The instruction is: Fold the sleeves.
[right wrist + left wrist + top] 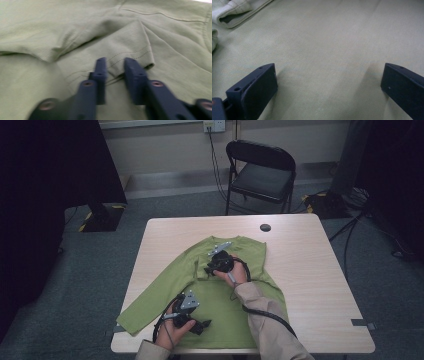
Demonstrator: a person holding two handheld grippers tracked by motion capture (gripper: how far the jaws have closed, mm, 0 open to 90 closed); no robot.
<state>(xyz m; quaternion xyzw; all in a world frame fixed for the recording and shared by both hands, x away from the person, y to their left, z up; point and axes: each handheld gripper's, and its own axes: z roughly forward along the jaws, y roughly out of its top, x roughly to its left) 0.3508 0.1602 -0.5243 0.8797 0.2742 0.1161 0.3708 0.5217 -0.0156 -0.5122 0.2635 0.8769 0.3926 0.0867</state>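
Nearest the person, the left hand-held gripper (pixel 200 324) lay low over the hem end of the green long-sleeved cotton shirt (pixel 225 312), close to the near edge of the pale wooden worktop (pixel 310 270). Its jaws stood wide apart in the left gripper view, with bare, smooth fabric (pixel 324 55) between them and nothing held; their tips rested on or just above the cloth — which of the two could not be told. A folded, stitched edge of the shirt (pixel 234 12) showed beyond the jaws at the upper left.

Farther out, the right hand-held gripper (pixel 215 266) was over the chest of the shirt, held in the right hand (pixel 235 276), its grey three-cornered plate (pixel 220 247) pointing toward the collar. In the right gripper view (pixel 115 75) its jaws were nearly together — only a narrow gap — and a stitched fold of the green fabric (pixel 135 50) lay in that gap; whether the jaws actually pinched it could not be told.

The shirt lay spread across the middle of the worktop, one sleeve (pixel 150 302) reaching toward the near left corner. Beyond the collar sat a small black round disc (pixel 265 227), well apart from both grippers. Behind the worktop stood a black folding chair (pixel 260 175).
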